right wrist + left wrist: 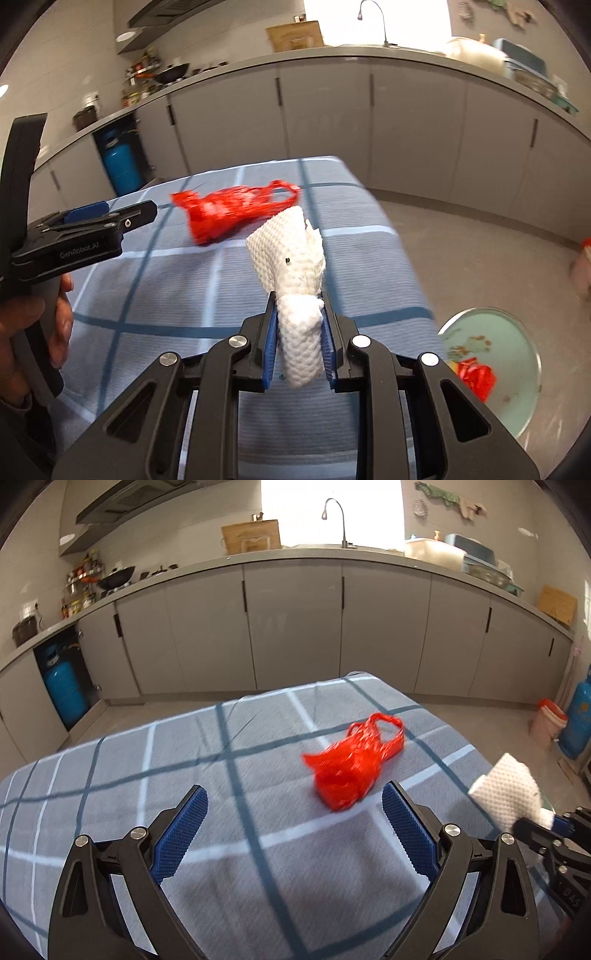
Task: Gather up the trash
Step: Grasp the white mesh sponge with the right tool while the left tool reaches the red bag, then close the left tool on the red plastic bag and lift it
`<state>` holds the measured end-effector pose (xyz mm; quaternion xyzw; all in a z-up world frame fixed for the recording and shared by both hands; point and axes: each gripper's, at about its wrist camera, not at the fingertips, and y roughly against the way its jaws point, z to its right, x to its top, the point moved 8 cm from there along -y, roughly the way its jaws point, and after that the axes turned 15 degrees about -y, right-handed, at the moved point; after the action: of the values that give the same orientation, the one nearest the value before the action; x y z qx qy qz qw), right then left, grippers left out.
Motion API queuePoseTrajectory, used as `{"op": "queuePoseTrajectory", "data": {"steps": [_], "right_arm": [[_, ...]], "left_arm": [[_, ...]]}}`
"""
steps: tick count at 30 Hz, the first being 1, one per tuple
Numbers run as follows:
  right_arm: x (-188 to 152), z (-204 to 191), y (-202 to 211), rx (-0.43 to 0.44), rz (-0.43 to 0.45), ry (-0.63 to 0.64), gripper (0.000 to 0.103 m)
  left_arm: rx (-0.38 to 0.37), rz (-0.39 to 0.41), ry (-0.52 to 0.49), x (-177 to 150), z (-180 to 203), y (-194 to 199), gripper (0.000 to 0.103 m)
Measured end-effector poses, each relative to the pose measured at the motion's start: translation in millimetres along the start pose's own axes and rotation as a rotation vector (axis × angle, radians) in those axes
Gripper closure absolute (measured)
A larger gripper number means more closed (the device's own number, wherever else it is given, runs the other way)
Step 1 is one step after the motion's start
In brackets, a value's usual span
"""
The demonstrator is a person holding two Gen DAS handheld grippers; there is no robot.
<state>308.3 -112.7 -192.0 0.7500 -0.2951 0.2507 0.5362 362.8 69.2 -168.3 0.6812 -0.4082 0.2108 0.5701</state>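
Note:
A crumpled red plastic bag [352, 762] lies on the table with the blue-grey checked cloth [207, 760]. My left gripper [295, 794] is open and empty, just short of the bag, which lies ahead and slightly right of its fingers. My right gripper [298, 295] is shut on a crumpled white paper towel [295, 258] and holds it above the table's right side. The towel also shows in the left wrist view [508, 794]. The red bag [236, 212] lies beyond the towel. The left gripper [110, 218] shows at the left of the right wrist view.
A pale green round bin [517, 369] stands on the floor right of the table, with red trash [476, 376] inside. Grey kitchen cabinets [295, 627] run behind the table. Blue gas cylinders [64, 690] stand at both sides. A pink bucket [548, 723] stands on the floor at the right.

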Motion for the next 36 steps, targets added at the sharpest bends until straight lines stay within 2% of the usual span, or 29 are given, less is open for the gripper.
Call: {"op": "queuePoseTrajectory", "data": {"steps": [6, 10, 12, 14, 17, 21, 36], "right_arm": [[8, 16, 1, -0.007, 0.029, -0.026, 0.08], [7, 21, 0, -0.006, 0.025, -0.03, 0.08], [7, 23, 0, -0.003, 0.022, -0.036, 0.08], [6, 22, 0, 0.0, 0.02, -0.037, 0.08], [6, 19, -1, 0.005, 0.024, -0.038, 0.08], [5, 15, 0, 0.009, 0.028, -0.041, 0.08], [9, 20, 25, 0.032, 0.078, -0.067, 0.08]], "left_arm": [[-0.029, -0.023, -0.039, 20, 23, -43, 0.009], [-0.072, -0.063, -0.022, 17, 33, -63, 0.011], [-0.081, -0.08, -0.016, 11, 34, -68, 0.021], [-0.111, -0.106, -0.017, 5, 39, -71, 0.059], [-0.124, -0.107, -0.016, 2, 41, -67, 0.069], [-0.127, -0.091, -0.029, 2, 44, -49, 0.073], [-0.108, -0.044, -0.071, 3, 57, 8, 0.074]]}}
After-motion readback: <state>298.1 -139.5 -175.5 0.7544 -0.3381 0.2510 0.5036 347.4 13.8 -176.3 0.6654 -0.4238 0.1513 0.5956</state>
